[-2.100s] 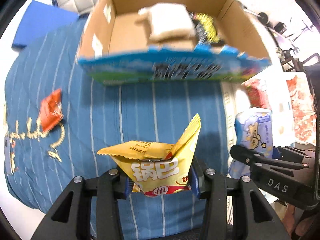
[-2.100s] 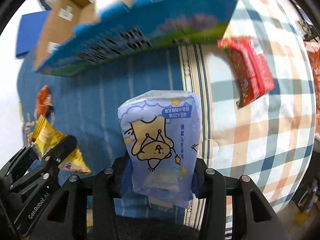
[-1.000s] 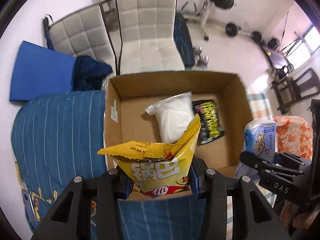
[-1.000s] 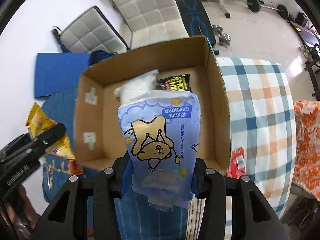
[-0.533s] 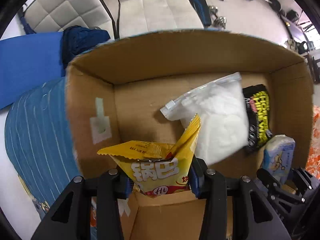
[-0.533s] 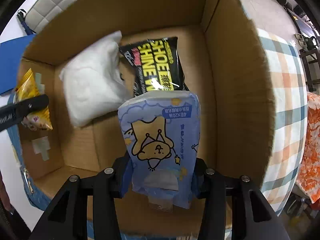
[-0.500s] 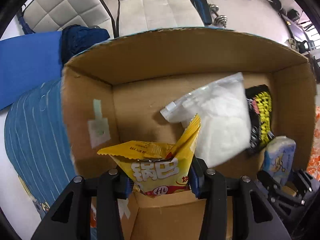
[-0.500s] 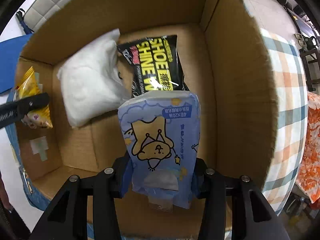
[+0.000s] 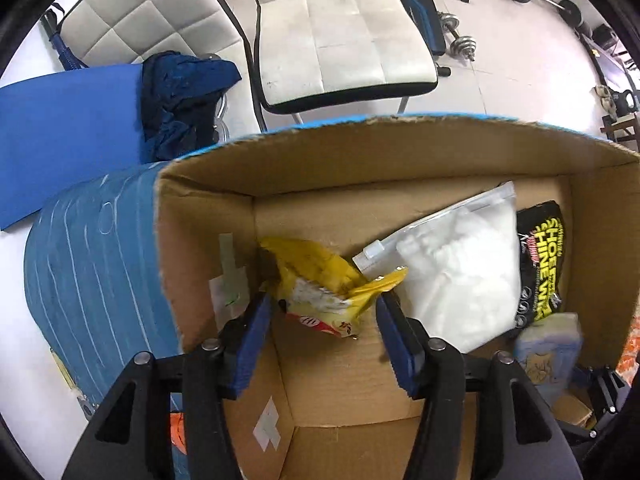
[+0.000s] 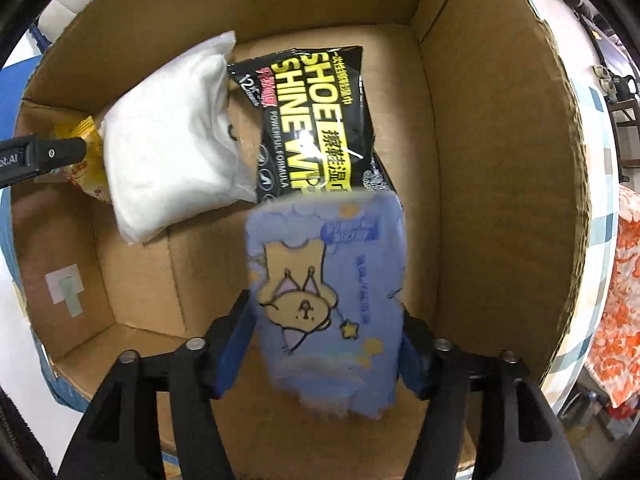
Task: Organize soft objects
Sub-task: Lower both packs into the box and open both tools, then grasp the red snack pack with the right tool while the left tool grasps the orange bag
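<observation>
Dropping now: both tongs, left gripper (image 9: 324,312) and right gripper (image 10: 326,332), have sprung apart, letting the yellow snack bag (image 9: 328,284) and blue tissue pack (image 10: 328,288) fall ahead of them into the cardboard box (image 10: 500,120).

Blue tissue pack (image 10: 328,300) motion-blurred, lower edge smeared, print unreadable; contact with jaws unclear. Same pack in left view blurred, bottom hidden behind gripper body. Yellow snack bag (image 10: 86,164) mostly hidden behind left gripper finger and white zip bag (image 10: 168,140). Black wipes pack (image 10: 316,120) lower end covered by tissue pack. Orange packet (image 9: 178,432) mostly hidden beside cardboard box (image 9: 400,152).
</observation>
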Tool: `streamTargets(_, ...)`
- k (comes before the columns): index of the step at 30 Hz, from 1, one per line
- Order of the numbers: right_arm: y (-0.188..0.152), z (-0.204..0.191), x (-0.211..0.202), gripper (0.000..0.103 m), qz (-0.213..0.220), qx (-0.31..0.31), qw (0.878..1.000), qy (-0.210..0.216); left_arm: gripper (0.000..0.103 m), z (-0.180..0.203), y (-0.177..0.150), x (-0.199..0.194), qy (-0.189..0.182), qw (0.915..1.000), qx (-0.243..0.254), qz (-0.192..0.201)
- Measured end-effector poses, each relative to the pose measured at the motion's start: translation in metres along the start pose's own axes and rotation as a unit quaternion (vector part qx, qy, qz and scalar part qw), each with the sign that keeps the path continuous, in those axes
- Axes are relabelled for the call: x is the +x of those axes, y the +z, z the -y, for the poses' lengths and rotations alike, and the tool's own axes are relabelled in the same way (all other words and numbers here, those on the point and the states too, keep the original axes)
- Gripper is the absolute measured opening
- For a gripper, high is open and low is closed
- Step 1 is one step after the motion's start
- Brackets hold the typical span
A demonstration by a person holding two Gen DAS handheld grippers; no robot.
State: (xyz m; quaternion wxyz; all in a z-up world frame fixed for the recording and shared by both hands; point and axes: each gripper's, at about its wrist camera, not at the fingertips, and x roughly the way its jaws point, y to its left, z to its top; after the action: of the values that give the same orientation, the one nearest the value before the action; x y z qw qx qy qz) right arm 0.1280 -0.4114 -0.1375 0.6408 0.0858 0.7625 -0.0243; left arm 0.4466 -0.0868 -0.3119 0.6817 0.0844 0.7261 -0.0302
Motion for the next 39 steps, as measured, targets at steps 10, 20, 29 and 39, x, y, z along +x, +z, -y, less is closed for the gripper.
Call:
streamTargets(10,-0.012,-0.027,-0.024,0.093,0.034,-0.016,0.999,0.002,0.074,-0.014,-0.037,-0.049,-0.040,0.9973,-0.023,0.057)
streamTargets(20,-0.045,-0.042,-0.065,0.103,0.091,-0.025,0.995,0.009,0.102,-0.023,-0.101,-0.095,-0.053,0.9887,-0.045,0.133)
streamTargets(29,-0.094,-0.036,-0.111,0.103,0.153,-0.039,0.987,0.005,0.102,-0.020,-0.164,-0.130,-0.042,0.9783,-0.056,0.195)
streamTargets(39,-0.143,-0.040,-0.150,0.103,0.208,-0.070,0.976,-0.001,0.102,-0.017,-0.214,-0.160,-0.045,0.9653,-0.086,0.242)
